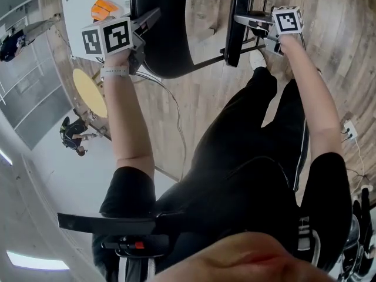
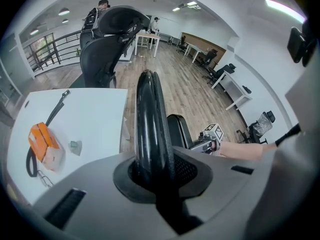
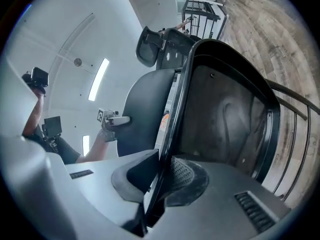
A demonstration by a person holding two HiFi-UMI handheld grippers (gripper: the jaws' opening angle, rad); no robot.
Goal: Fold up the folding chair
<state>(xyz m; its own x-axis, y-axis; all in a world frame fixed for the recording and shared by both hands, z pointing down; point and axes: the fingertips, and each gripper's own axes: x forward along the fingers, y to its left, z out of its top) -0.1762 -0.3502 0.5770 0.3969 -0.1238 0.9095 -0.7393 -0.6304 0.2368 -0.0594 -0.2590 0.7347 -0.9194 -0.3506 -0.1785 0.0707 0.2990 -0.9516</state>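
The black folding chair stands on the wood floor in front of me. Its rounded backrest (image 1: 164,34) is at the left, and its seat (image 1: 239,22) is tipped up on edge at the right. My left gripper (image 1: 147,21) is shut on the backrest's top rim (image 2: 150,119), which runs upright between the jaws. My right gripper (image 1: 242,19) is shut on the thin front rim of the seat (image 3: 172,129), with the seat's underside (image 3: 225,114) to its right. From the right gripper view, the backrest (image 3: 142,109) and the left gripper (image 3: 114,120) show beyond.
A white table (image 2: 90,114) left of the chair holds an orange item (image 2: 44,143) and a black strap (image 2: 55,111). Black office chairs (image 2: 102,49) stand behind it. A thin cable (image 1: 167,98) lies on the floor, and my legs (image 1: 247,134) are close to the chair.
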